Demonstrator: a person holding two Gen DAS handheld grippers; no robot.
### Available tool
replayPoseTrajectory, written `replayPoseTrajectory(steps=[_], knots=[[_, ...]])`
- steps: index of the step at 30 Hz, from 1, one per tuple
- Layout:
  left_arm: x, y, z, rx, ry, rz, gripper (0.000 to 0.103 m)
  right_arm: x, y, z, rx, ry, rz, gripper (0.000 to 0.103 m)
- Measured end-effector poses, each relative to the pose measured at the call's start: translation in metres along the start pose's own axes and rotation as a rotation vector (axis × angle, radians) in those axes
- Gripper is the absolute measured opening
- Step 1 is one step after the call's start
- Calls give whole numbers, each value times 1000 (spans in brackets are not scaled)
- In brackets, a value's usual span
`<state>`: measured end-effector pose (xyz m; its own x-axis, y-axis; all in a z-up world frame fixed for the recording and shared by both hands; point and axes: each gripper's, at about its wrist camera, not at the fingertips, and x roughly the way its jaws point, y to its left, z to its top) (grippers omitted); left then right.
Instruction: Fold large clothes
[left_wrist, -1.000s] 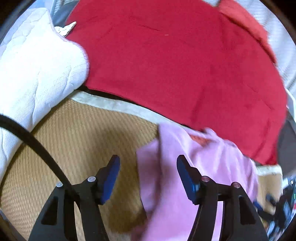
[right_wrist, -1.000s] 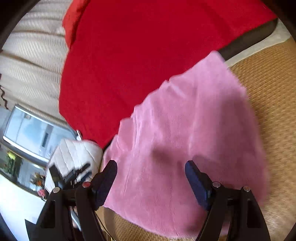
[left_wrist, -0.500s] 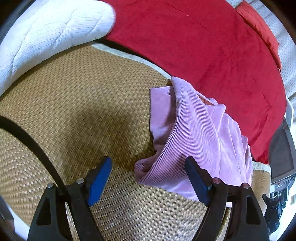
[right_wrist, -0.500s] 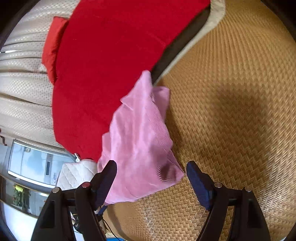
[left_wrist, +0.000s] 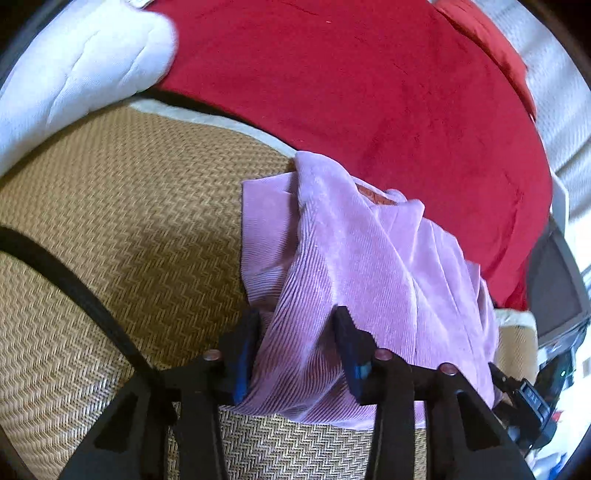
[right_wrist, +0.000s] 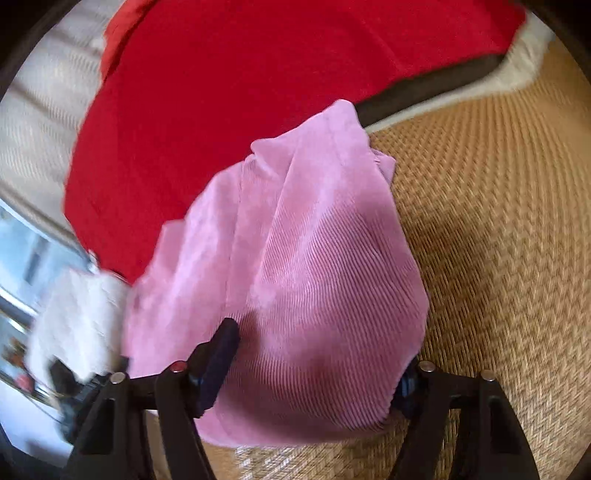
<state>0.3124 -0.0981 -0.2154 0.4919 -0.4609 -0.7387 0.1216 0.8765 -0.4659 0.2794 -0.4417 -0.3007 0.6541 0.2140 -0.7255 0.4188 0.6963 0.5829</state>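
Observation:
A pink ribbed garment (left_wrist: 354, 273) lies bunched on a woven straw mat (left_wrist: 122, 229), its far end against a red blanket (left_wrist: 369, 81). My left gripper (left_wrist: 295, 343) is closing on the garment's near fold, with cloth between its blue pads. In the right wrist view the same pink garment (right_wrist: 306, 266) fills the middle. My right gripper (right_wrist: 317, 365) stands wide around the garment's near edge, with the cloth bulging between its fingers; the right fingertip is mostly hidden by cloth.
A white quilted cushion (left_wrist: 74, 70) lies at the far left beside the red blanket. A black cable (left_wrist: 74, 284) crosses the mat at the left. A white cushion (right_wrist: 74, 317) and window glass (right_wrist: 22, 251) show in the right wrist view.
Both grippers moved forward onto the pink garment. The left jaws narrowed from wide open onto its near fold. The right jaws now straddle the cloth.

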Motion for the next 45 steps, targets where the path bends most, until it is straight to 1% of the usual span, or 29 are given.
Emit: replayPoseTrajectory(steps=[1,2,3,6,7,8,9,10,12,16,20,22,24,26,27,28,30,32,33,34,35,36,37,39,40,41,42,43,45], knots=[[1,-1,0,3,-2,2,40,2,4,-1,-34,-12,-39,65],[2,-2,0,2,-2,-1,40,2,6,-2,-62,-20,-70,54],[4,-3,1,0,0,-5,40,2,8,-3,-83,-26,-87,50],[5,-3,-1,16,12,-26,50,3,3,-6,-113,-34,-87,39],[7,-7,-2,45,15,-15,50,0,4,-7,-127,-45,-89,34],[7,-12,-4,87,6,10,46,-4,6,-9,-140,-55,-92,30],[6,-17,-6,114,7,21,32,-7,6,-8,-157,-69,-100,28],[7,-20,-9,130,13,26,24,-14,7,-9,-178,-86,-110,23],[5,-27,-15,171,16,34,21,-23,13,-12,-211,-118,-119,16],[1,-30,-25,180,59,-10,19,-43,17,-13,-240,-165,-106,12],[-13,-39,-48,244,105,-12,19,-63,9,-18,-244,-172,-100,12],[-19,-41,-57,267,117,-13,19,-70,-2,-23,-231,-150,-95,12],[-25,-40,-66,302,110,6,20,-67,-8,-29,-225,-112,-96,12],[-26,-36,-69,326,104,23,22,-63,-15,-39,-230,-53,-94,12],[-26,-33,-68,324,107,18,27,-59,-17,-41,-229,-35,-89,12],[-25,-29,-63,316,115,13,33,-57,-18,-43,-230,-27,-84,15],[-28,-20,-59,289,136,9,41,-60,-18,-39,-222,-34,-75,16],[-35,-20,-57,279,125,13,42,-67,-27,-28,-155,-16,-52,20],[-41,-20,-57,280,105,31,48,-74,-34,-23,-115,-19,-50,22],[-48,-18,-58,282,84,47,55,-84,-41,-17,-69,-44,-56,26],[-65,-13,-63,280,44,60,58,-92,-46,-12,-48,-68,-51,27],[-73,-11,-64,272,20,59,62,-100,-50,-8,-26,-92,-39,27],[-80,-8,-66,259,4,50,64,-112,-57,-3,12,-132,-24,30],[-94,4,-74,195,-12,4,71,-128,-63,3,53,-218,-38,56],[-97,9,-78,163,-10,-14,72,-140,-61,3,60,-284,-48,78],[-98,15,-86,117,3,-41,72,-151,-56,1,50,-368,-22,82],[-99,20,-90,94,14,-58,72,-153,-45,-3,31,-389,8,81],[-94,20,-97,68,28,-79,72,-152,-34,-3,-3,-387,48,81],[-79,12,-108,33,49,-114,72,-137,-4,-8,-88,-347,78,73]])
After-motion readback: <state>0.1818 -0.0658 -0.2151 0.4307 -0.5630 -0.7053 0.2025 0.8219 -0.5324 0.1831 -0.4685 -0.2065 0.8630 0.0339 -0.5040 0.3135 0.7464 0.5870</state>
